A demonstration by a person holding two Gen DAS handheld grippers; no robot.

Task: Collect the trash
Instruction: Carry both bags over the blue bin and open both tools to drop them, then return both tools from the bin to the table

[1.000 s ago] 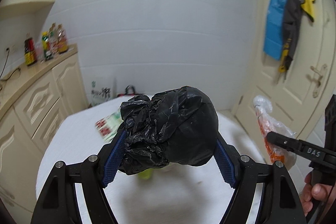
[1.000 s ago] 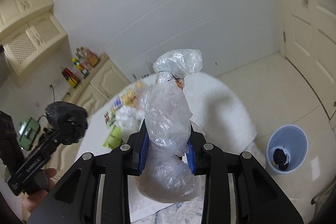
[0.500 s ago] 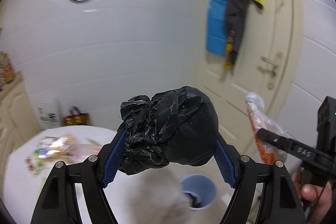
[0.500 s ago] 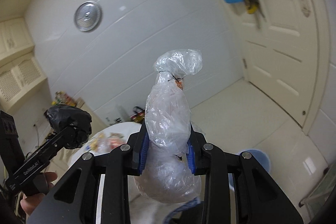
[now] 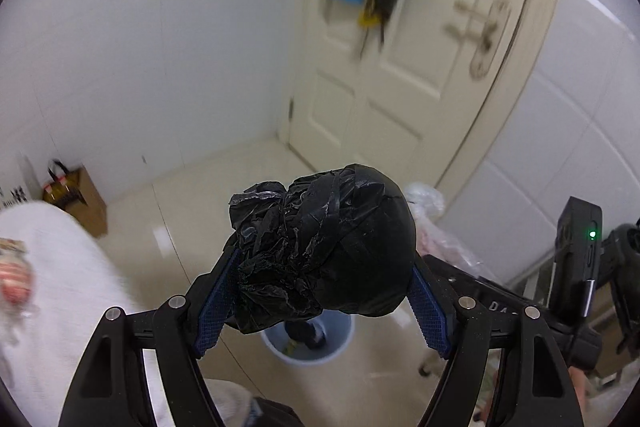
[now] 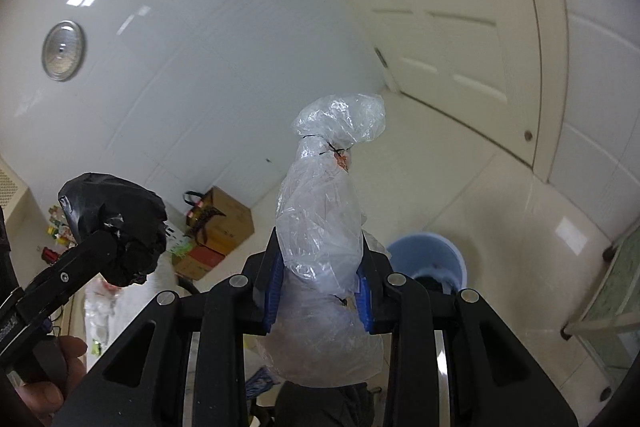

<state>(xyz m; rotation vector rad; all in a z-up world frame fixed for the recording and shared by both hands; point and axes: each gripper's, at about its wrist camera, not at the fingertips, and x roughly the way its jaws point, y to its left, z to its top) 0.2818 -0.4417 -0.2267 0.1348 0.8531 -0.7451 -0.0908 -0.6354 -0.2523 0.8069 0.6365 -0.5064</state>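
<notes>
My left gripper (image 5: 320, 291) is shut on a crumpled black trash bag (image 5: 324, 247), held above a pale blue bin (image 5: 308, 345) on the floor. The same black bag (image 6: 116, 223) shows at the left of the right wrist view. My right gripper (image 6: 320, 287) is shut on a knotted clear plastic bag (image 6: 324, 227) with some orange inside. The blue bin (image 6: 428, 263) stands on the floor just right of it, with dark trash inside. The clear bag (image 5: 428, 223) peeks out behind the black bag in the left wrist view.
A white-clothed round table (image 5: 52, 267) with wrappers lies at the left. A brown paper bag (image 5: 80, 199) and boxes (image 6: 220, 223) stand by the wall. A cream door (image 5: 420, 67) with hanging cloths is ahead. A glass-topped stand (image 6: 612, 291) is at the right.
Both grippers have swung right, away from the table, and tilted down toward the floor. The blue bin now sits nearer, just beneath the bags. Both bags stay gripped.
</notes>
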